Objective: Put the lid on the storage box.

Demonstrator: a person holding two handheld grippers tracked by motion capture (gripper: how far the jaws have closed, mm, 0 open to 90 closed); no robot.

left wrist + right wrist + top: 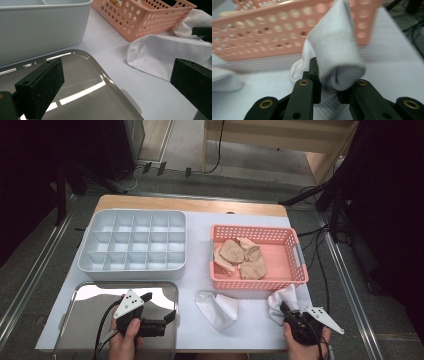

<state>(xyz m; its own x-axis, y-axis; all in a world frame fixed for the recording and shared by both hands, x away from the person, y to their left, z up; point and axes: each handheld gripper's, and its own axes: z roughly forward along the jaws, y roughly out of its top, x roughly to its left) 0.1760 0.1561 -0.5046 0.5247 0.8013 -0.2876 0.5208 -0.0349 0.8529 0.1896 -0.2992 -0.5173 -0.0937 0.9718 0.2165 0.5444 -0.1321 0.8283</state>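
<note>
Two claws: right claw (328,82) pinches a white sock (337,50) (jaws clamped); left claw (117,82) gapes wide, holding nothing.

No readable text, no labels, no brands, no numbers (anywhere on the items)

This looks like a lab or test room, not a home. The bench (260,330) has a white cover and stands on a grey floor (30,285). Black cables (320,255) run across the floor, and black stands (62,190) rise at both sides.
</note>
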